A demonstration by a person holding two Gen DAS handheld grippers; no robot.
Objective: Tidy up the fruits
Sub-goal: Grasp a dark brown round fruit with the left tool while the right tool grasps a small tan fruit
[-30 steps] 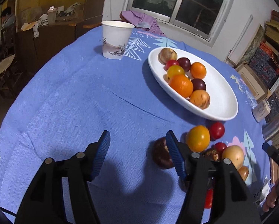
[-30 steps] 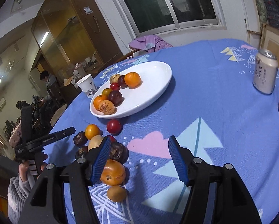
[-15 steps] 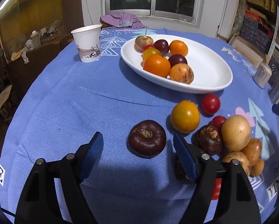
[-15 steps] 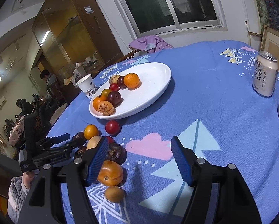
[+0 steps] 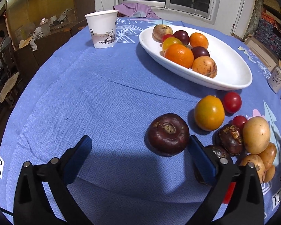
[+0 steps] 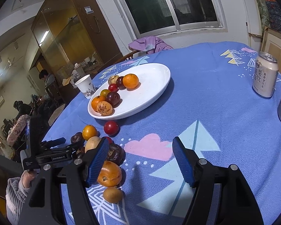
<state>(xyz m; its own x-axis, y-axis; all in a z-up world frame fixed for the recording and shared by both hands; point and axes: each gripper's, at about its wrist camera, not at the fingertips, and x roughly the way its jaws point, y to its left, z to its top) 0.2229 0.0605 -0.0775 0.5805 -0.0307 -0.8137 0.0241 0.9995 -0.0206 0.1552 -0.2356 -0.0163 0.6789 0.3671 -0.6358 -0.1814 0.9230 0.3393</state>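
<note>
Left gripper [image 5: 140,148] fingers spread wide, jaws just been opening, nothing pinched. Dark brown round fruit [image 5: 168,134] sits on the blue tabletop [image 5: 103,97] between the fingers, close against the right-hand finger [image 5: 201,159]; contact there can't be judged from this angle. A second dark fruit behind that finger is mostly hidden.

Loose pile beside it: yellow-orange tomato [image 5: 209,112], red tomato [image 5: 232,102], smaller red one [image 5: 239,121] half covered, another dark brown fruit [image 5: 231,139], pale tan fruit [image 5: 256,135], a few orange-brown fruits at the lower edge, partly cut off by the finger arm. Something red under the arm, can't identify.

White oval plate [image 5: 230,69] further back holds eight fruits: oranges, dark plums, a spotted orange-brown one, yellow and red tomatoes, a tan one. Paper cup [image 5: 102,31] to the plate's left. Drink can at the frame's right edge, cut off.

Right gripper [image 6: 140,159] fingers also apart, jaws just been opening, only tabletop between them. Its left finger [image 6: 98,161] overlaps the pile in view, covering part of an orange persimmon-like fruit [image 6: 110,174] and a dark one [image 6: 116,152]; touching or not, unclear. Small brownish fruit [image 6: 112,194] below. Can [image 6: 265,76] upright, well apart on the right. A bottle-like thing at the right edge, mostly cropped. The person's left hand [image 6: 27,178] and sleeve are visible holding the left gripper handle.
</note>
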